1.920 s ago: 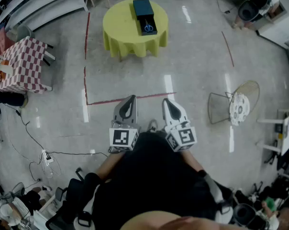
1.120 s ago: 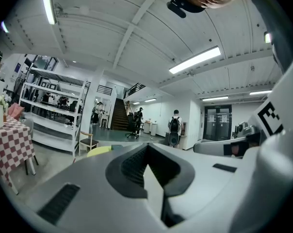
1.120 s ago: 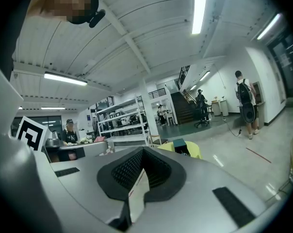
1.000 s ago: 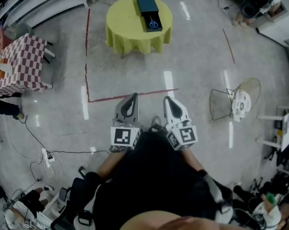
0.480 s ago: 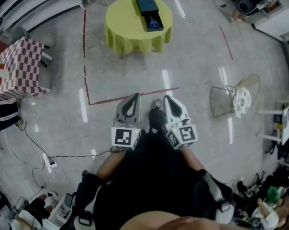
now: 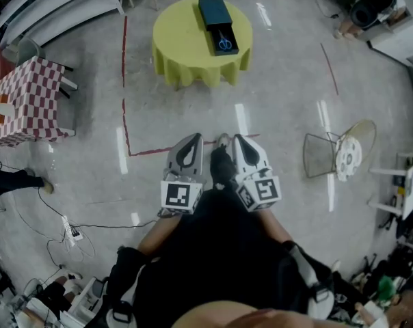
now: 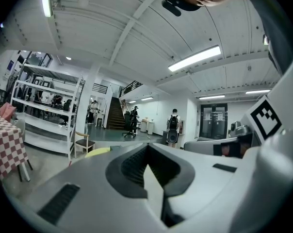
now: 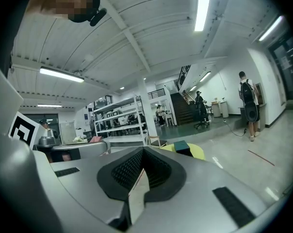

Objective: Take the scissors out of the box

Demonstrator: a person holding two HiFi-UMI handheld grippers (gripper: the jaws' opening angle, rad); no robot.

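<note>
Two closed, empty: left gripper (image 6: pixel 192 138), right gripper (image 6: pixel 239 139). At twelve o'clock, scissors (image 6: pixel 224 43) inside box (image 6: pixel 215 12) on yellow table (image 6: pixel 182 46).

A dark shoe (image 6: pixel 222 169), apparently, has appeared between left gripper (image 6: pixel 192 139) and right gripper (image 6: pixel 239 139); red floor line (image 6: pixel 158 147) now nearer.

Grey left tool (image 6: pixel 191 139), grey right tool (image 6: pixel 238 141), black-and-white marker cubes (image 6: pixel 180 195), black clothing (image 6: pixel 220 251)
</note>
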